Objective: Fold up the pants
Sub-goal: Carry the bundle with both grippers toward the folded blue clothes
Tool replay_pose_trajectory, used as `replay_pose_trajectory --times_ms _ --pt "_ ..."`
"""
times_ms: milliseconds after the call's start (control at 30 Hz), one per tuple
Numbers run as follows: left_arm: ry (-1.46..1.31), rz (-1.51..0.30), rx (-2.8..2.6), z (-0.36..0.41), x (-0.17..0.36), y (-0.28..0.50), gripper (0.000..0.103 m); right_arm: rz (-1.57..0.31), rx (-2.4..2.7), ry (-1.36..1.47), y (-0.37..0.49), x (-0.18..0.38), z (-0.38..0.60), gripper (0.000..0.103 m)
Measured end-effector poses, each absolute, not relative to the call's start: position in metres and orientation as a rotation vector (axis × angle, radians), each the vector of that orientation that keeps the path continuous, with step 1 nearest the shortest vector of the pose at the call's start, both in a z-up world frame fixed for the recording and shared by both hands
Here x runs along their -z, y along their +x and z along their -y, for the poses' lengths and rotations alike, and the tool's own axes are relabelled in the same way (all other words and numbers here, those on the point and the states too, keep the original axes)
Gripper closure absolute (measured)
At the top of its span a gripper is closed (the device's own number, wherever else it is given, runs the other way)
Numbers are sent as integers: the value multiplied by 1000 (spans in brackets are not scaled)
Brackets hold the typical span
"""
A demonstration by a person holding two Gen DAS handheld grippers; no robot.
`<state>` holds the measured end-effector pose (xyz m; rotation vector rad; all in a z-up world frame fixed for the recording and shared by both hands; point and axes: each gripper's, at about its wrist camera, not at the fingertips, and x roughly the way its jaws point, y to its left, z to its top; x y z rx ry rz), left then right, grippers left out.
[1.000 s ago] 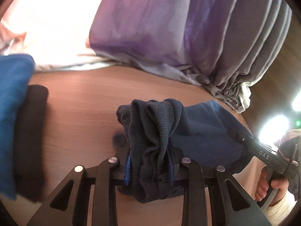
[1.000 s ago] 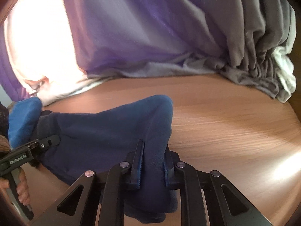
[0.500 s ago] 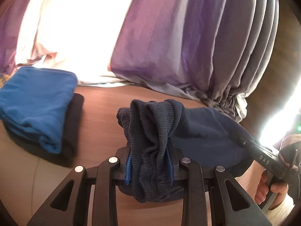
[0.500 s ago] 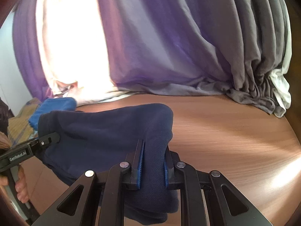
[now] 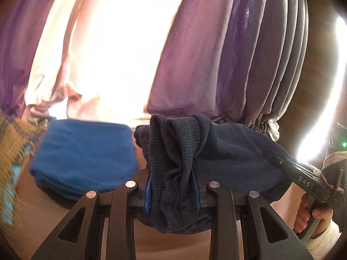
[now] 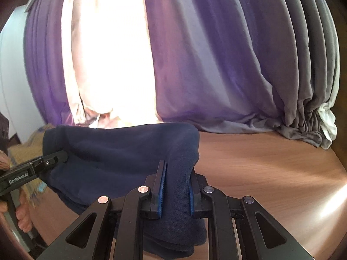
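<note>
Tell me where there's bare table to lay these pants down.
Free: the wooden table, between the navy pants and the bunched grey curtain hem. Crowded: the other side, where a folded blue cloth and a yellow patterned fabric lie.

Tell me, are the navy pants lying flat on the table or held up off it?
Held up. The left gripper clamps the ribbed end and the right gripper another edge of the navy pants, which sag between them above the table.
</note>
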<state>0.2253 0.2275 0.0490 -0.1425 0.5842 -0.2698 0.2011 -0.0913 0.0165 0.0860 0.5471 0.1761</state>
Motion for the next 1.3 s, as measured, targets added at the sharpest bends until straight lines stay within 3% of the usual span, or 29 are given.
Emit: replay_pose_trajectory --times_ms 433,667,1033,1133,1300 --pt "-110 -570 247 -365 -75 279 74 -468 -176 28 253 -44 -52 86" --pt "-80 -636 215 -417 -66 312 74 -512 -235 16 300 -25 -108 86" --pt "-27 -744 263 -422 -32 328 74 -651 -217 39 314 28 -130 85" --pt "-28 -727 273 -420 -45 327 74 -674 -210 69 312 30 -127 85" --pt "-34 -644 293 -420 -88 330 74 -600 -216 81 315 -12 -125 85"
